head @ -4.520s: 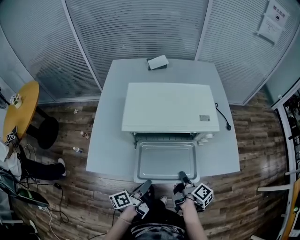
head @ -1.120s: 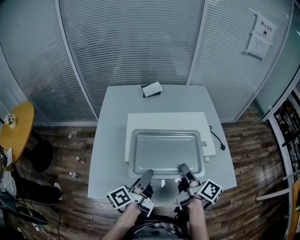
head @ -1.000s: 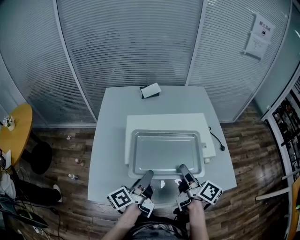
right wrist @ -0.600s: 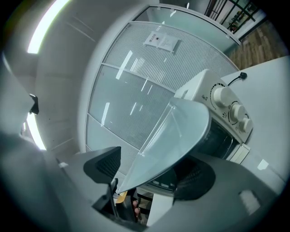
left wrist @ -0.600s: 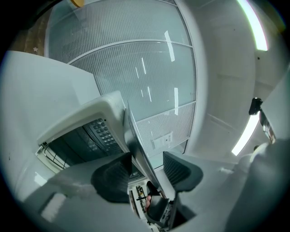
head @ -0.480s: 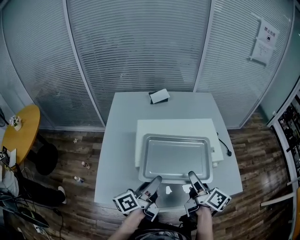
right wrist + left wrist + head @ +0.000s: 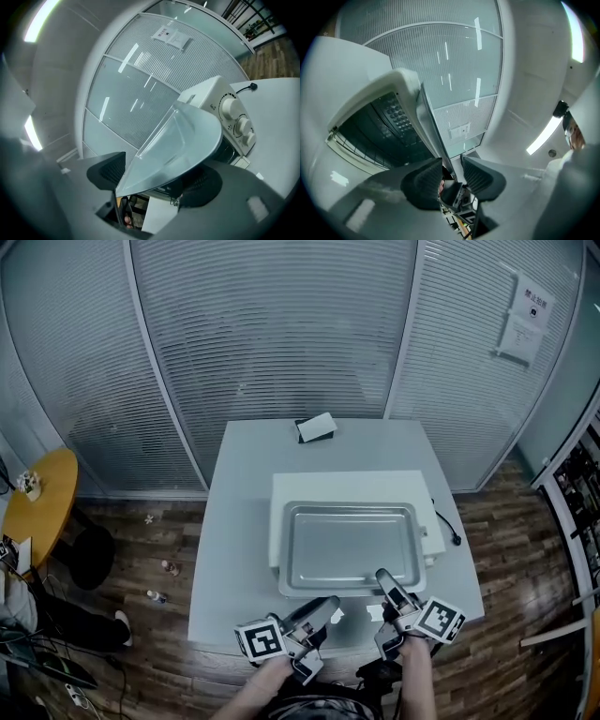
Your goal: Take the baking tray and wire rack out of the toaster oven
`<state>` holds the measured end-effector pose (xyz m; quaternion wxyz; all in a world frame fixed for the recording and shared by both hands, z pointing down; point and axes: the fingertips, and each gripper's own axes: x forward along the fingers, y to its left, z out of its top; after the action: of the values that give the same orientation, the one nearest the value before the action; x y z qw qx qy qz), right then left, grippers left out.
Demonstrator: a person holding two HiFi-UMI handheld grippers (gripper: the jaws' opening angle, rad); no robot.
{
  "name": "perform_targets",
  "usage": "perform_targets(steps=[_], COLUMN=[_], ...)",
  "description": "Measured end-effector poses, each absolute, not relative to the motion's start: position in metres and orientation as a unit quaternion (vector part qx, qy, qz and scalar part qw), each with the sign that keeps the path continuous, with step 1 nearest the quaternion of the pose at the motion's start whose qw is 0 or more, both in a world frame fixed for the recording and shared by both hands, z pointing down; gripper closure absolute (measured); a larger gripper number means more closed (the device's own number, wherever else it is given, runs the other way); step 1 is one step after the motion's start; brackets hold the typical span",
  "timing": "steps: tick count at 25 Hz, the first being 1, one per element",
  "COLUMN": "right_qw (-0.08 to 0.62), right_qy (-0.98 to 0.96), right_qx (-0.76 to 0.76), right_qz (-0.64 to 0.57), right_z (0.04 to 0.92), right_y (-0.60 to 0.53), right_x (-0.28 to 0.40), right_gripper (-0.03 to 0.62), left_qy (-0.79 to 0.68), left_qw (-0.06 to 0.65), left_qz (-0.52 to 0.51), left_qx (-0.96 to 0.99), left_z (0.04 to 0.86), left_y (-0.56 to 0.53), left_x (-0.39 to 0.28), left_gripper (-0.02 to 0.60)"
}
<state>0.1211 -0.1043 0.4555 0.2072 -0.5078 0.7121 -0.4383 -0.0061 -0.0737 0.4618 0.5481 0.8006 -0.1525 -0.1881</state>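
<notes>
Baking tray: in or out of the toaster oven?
Out. Head view shows the baking tray lying on top of the toaster oven.

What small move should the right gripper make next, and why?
Probably draw the right gripper straight back off the baking tray. The tray already lies on top of the toaster oven, the jaws have just been opening with its rim between them, and the wire rack is still inside.
</notes>
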Motion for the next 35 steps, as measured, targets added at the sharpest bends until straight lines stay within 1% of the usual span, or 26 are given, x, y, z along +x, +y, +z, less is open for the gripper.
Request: perform_targets(steps=[2,3,5,6,7,10,13,16,19,21,24,25,26,27,29,35], right_qw=[0.207,0.206,0.200,0.197,0.193,0.173,0.138,0.114,0.070,0.041,-0.002,-0.016,-0.026,-0.033,-0.052,-0.065], right_qy=[0.711,0.711,0.716,0.719,0.723,0.727,0.724,0.717,0.719,0.721,0.719,0.720,0.724,0.729,0.735,0.740], right_qx=[-0.512,-0.514,-0.514,-0.511,-0.507,-0.514,-0.562,-0.602,-0.625,-0.638,-0.661,-0.663,-0.661,-0.657,-0.651,-0.647], right_qz=[-0.435,-0.433,-0.429,-0.428,-0.428,-0.421,-0.375,-0.332,-0.295,-0.266,-0.215,-0.203,-0.195,-0.191,-0.180,-0.172], right_z=[0.456,0.456,0.457,0.458,0.459,0.467,0.471,0.470,0.470,0.468,0.463,0.462,0.461,0.461,0.462,0.465], right_y=[-0.110,-0.113,-0.116,-0.116,-0.116,-0.108,-0.090,-0.074,-0.065,-0.067,-0.069,-0.069,-0.070,-0.070,-0.069,-0.081], right_x=[0.125,0.127,0.127,0.125,0.123,0.120,0.128,0.133,0.136,0.140,0.148,0.150,0.151,0.151,0.151,0.153], right_gripper=[0.247,0.247,0.247,0.238,0.215,0.187,0.186,0.186,0.186,0.186,0.184,0.166,0.163,0.169,0.183,0.184], left_qy=[-0.147,-0.150,-0.152,-0.150,-0.149,-0.145,-0.147,-0.167,-0.219,-0.265,-0.345,-0.370,-0.392,-0.410,-0.437,-0.467], left_qw=[0.550,0.548,0.548,0.550,0.552,0.549,0.553,0.527,0.500,0.471,0.394,0.360,0.325,0.290,0.237,0.173], left_qz=[-0.187,-0.186,-0.189,-0.193,-0.194,-0.201,-0.191,-0.156,-0.144,-0.144,-0.118,-0.099,-0.075,-0.048,-0.002,0.041], left_qx=[0.801,0.801,0.800,0.798,0.797,0.798,0.797,0.819,0.825,0.829,0.844,0.851,0.858,0.863,0.868,0.866], left_z=[0.462,0.463,0.461,0.461,0.461,0.463,0.466,0.477,0.487,0.486,0.482,0.480,0.479,0.479,0.477,0.473], left_y=[-0.075,-0.078,-0.083,-0.085,-0.086,-0.087,-0.082,-0.075,-0.073,-0.078,-0.084,-0.085,-0.086,-0.087,-0.087,-0.096], left_x=[0.002,0.003,0.005,0.006,0.006,0.006,0.005,-0.004,-0.026,-0.044,-0.070,-0.077,-0.082,-0.085,-0.086,-0.083], left_gripper=[0.449,0.479,0.514,0.522,0.522,0.526,0.529,0.517,0.509,0.501,0.479,0.469,0.462,0.462,0.442,0.442])
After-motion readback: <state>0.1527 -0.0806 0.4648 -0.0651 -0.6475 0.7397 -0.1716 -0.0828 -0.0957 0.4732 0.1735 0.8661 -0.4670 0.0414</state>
